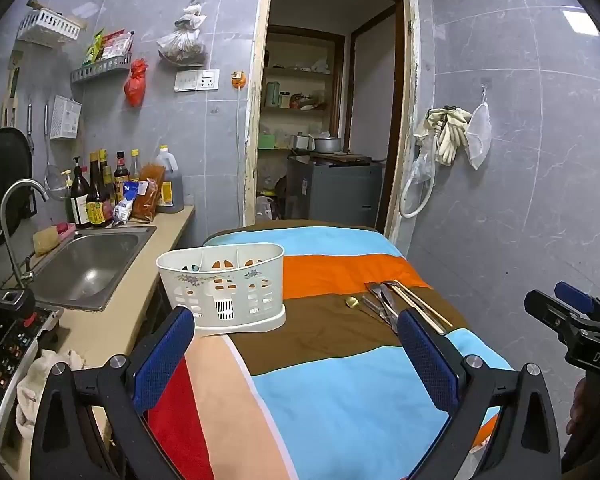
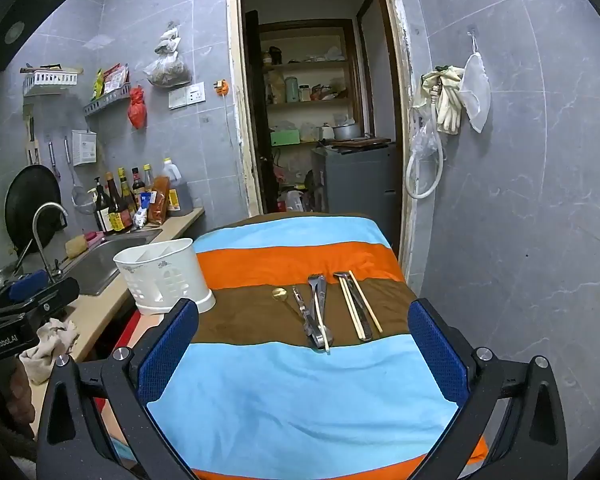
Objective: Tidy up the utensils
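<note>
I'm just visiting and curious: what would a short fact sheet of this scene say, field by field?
Surface: striped blue, orange and brown cloth
Container: white plastic divided utensil caddy, upright at the cloth's left edge
Utensils: metal cutlery and pale chopsticks lying loose on the brown stripe, plus a small gold spoon
Left gripper: open, holding nothing
Right gripper: open, holding nothing
Beside: steel sink

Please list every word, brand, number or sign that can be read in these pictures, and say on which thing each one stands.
"DAS": white letters, cut by the frame edge, on the black body of the right tool.
"GenRoboLAI" (last letters unsure): white letters on the black body of the left tool.
Labels on the dark glass sauce bottles, the white wall box and the hanging snack packets: too small to read.
</note>
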`<state>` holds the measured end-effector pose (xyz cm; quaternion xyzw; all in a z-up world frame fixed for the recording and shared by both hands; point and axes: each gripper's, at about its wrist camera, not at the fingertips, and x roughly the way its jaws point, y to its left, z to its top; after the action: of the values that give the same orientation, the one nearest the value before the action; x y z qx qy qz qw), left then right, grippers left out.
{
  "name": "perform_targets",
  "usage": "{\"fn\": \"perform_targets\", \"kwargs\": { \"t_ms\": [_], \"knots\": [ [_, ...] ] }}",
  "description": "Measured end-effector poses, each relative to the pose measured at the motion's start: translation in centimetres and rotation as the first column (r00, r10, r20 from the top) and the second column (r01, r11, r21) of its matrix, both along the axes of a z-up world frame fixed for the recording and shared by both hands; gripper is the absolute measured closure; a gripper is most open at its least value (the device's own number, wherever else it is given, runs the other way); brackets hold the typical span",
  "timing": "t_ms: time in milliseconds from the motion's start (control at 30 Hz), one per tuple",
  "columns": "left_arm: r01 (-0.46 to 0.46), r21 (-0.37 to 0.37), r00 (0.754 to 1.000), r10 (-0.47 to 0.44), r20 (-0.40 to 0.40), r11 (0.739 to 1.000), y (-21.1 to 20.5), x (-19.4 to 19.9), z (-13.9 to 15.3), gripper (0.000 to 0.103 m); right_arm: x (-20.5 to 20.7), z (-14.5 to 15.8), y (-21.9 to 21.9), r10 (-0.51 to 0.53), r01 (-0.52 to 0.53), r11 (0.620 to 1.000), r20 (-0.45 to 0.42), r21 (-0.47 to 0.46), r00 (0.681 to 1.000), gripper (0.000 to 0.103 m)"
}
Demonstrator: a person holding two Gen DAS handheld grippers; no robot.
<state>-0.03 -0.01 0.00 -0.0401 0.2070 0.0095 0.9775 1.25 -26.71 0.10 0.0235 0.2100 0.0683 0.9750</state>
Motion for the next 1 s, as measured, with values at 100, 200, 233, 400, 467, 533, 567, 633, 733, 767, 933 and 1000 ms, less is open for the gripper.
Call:
{"fn": "perform_targets", "kwargs": {
  "t_ms": [100,200,233,400,467,533,567,633,733,767,933,1000],
  "knots": [
    [0.0,-0.003,1.0,0.0,-0.003,1.0,0.1,0.01,0.0,0.001,0.02,0.0,0.03,-0.001,0.001,1.0,0.001,0.001,1.0,0.001],
    [-0.003,0.002,1.0,0.003,-0.005,1.0,0.09,0.04,-0.04,0.001,0.04,-0.01,0.05,0.001,-0.001,1.0,-0.001,0.003,1.0,0.001],
    [-0.004,0.001,1.0,0.004,-0.007,1.0,0.12,0.06,-0.04,0.001,0.03,0.0,0.08,0.001,-0.001,1.0,-0.001,0.003,1.0,0.001],
    [0.002,0.005,1.0,-0.002,-0.001,1.0,0.01,-0.04,0.0,0.001,0.07,-0.06,-0.03,0.001,-0.001,1.0,-0.003,0.005,1.0,0.001],
    [0.004,0.002,1.0,-0.004,-0.002,1.0,0.11,0.01,-0.01,0.001,0.13,-0.03,0.06,-0.001,0.001,1.0,-0.003,0.003,1.0,0.001],
    [0.004,0.003,1.0,-0.004,-0.002,1.0,-0.04,0.0,-0.1,0.001,0.13,-0.02,0.05,-0.001,0.001,1.0,-0.004,0.004,1.0,0.001],
    [0.004,0.002,1.0,-0.004,-0.002,1.0,-0.03,0.01,-0.1,0.001,0.13,-0.01,0.05,-0.001,0.001,1.0,-0.004,0.004,1.0,0.001],
    [0.004,0.001,1.0,-0.004,-0.003,1.0,-0.02,0.03,-0.11,0.001,0.15,-0.02,0.05,0.0,0.0,1.0,-0.005,0.003,1.0,0.001],
    [0.004,0.0,1.0,-0.004,-0.003,1.0,-0.01,0.05,-0.1,0.001,0.16,-0.02,0.04,0.0,0.0,1.0,-0.005,0.004,1.0,0.001],
    [0.004,0.001,1.0,-0.004,-0.003,1.0,-0.01,0.04,-0.11,0.001,0.15,-0.02,0.04,0.0,0.0,1.0,-0.005,0.004,1.0,0.001],
    [0.006,0.001,1.0,-0.006,-0.003,1.0,-0.28,0.23,-0.33,0.001,0.12,0.0,0.02,-0.001,0.001,1.0,-0.006,0.004,1.0,0.001],
    [0.006,0.001,1.0,-0.006,-0.004,1.0,-0.7,0.35,-0.43,0.001,0.11,-0.01,0.02,0.0,0.0,1.0,-0.006,0.005,1.0,0.001]
  ]
}}
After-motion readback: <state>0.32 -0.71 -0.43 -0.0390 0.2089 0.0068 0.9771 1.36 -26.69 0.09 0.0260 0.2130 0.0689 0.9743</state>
